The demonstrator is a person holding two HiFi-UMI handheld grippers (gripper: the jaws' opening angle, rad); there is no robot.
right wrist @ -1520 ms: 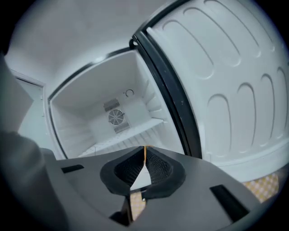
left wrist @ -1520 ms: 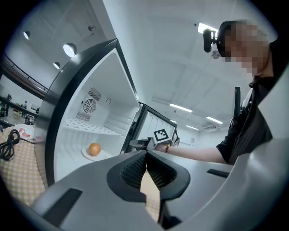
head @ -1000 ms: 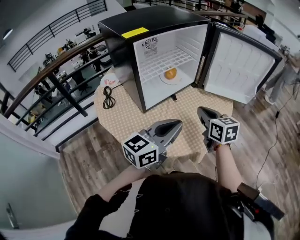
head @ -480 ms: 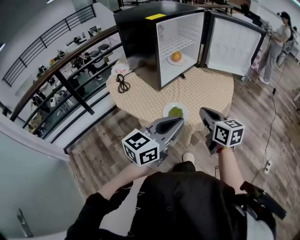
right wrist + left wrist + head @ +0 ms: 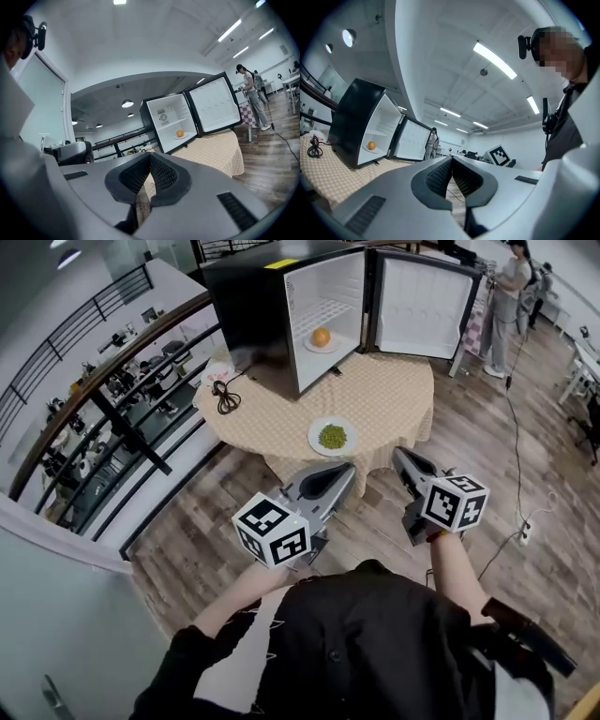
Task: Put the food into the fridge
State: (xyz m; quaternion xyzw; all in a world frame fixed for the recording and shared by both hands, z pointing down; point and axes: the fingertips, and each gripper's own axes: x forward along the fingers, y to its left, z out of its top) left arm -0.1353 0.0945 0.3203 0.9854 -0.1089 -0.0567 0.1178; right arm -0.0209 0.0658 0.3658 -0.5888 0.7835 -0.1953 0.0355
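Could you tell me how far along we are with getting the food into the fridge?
Done: the orange sits inside the open fridge. In hand: nothing; the left gripper and right gripper are both shut and empty, held short of the table. Left: the plate of green food on the table's near side has to go in.

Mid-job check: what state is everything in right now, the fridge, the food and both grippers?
Fridge: door wide open.
Orange: on a dish inside the fridge.
Green food: on a plate on the table, not yet in the fridge.
Cable: coiled on the table beside the fridge.
Left gripper: shut, empty, short of the table.
Right gripper: shut, empty, short of the table.
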